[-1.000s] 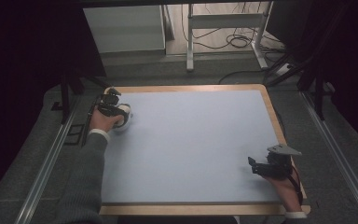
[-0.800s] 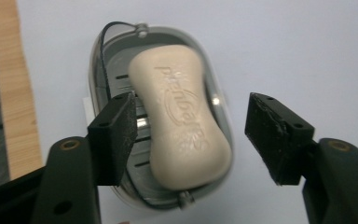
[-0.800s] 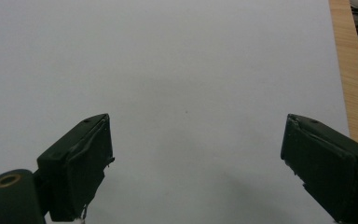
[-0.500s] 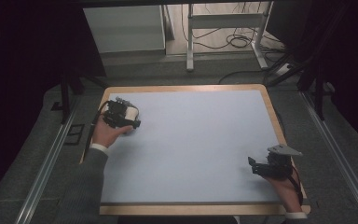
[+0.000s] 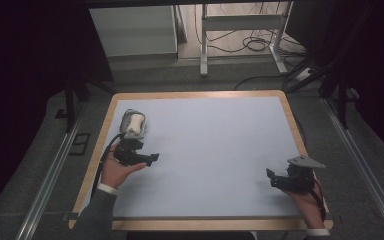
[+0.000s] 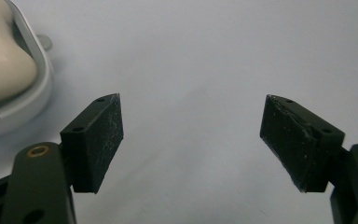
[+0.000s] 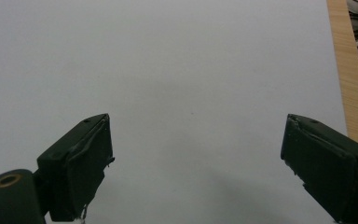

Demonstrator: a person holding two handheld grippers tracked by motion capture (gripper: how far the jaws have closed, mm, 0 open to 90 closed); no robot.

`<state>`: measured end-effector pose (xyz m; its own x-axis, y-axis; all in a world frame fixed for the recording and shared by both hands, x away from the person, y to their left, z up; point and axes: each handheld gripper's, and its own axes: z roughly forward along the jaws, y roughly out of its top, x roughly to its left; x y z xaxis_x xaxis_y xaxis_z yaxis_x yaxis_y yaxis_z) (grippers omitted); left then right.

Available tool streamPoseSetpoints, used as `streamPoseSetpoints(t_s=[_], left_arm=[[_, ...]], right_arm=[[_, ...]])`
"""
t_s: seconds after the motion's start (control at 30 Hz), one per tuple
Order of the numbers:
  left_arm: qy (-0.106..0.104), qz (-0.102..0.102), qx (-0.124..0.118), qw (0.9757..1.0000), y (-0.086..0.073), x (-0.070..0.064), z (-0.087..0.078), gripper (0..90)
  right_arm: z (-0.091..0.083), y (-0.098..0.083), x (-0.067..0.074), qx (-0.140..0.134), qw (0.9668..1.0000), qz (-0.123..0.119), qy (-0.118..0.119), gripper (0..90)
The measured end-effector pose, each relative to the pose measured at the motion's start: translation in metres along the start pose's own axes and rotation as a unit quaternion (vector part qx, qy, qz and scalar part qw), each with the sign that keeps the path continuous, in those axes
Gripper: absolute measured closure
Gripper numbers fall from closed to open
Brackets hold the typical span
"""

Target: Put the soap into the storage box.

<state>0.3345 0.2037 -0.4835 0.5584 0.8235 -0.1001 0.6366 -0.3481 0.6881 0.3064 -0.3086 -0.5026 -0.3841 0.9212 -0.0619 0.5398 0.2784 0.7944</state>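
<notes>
A small grey-rimmed object with a cream top [image 5: 134, 123] lies on the pale blue mat [image 5: 215, 145] near its far left corner. In the left gripper view that object [image 6: 4, 70] sits at the upper left, outside the jaws. My left gripper [image 5: 151, 158] is just in front of it, pointing right; its jaws have just been opening and stand wide with nothing between them [image 6: 191, 140]. My right gripper [image 5: 270, 177] rests at the near right of the mat, open over bare mat [image 7: 196, 158].
A wooden border [image 5: 195, 94] frames the mat; it also shows in the right gripper view [image 7: 349, 79]. Metal rails [image 5: 55, 175] run along both sides of the table. Beyond the far edge stand a white cabinet [image 5: 132, 30], a metal frame [image 5: 205, 45] and floor cables [image 5: 255, 45].
The left hand has drawn back from the far left corner toward the near edge, leaving the cream-topped object on the mat. Its jaws have opened. The right hand has stayed put.
</notes>
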Motion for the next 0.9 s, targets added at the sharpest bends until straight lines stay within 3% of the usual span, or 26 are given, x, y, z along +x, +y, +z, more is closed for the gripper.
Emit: streamPoseSetpoints(t_s=[0.13,0.4,0.8,0.9], left_arm=[[-0.012,0.005,0.000,0.9999,-0.014,-0.008,-0.002,21.5],[-0.023,-0.007,-0.008,0.9997,-0.042,-0.018,0.000,22.0],[-0.026,-0.015,-0.009,0.9995,-0.053,-0.016,0.002,21.1],[-0.027,-0.021,-0.011,0.9994,-0.057,-0.014,0.000,20.9]], right_arm=[[0.000,0.000,0.000,-0.001,1.0000,0.000,-0.001,8.7],[-0.001,0.000,0.000,-0.003,1.0000,-0.001,0.000,8.7],[-0.001,0.006,0.011,-0.015,0.9998,-0.007,0.015,8.5],[0.004,0.008,0.015,-0.008,0.9999,-0.008,0.012,4.9]])
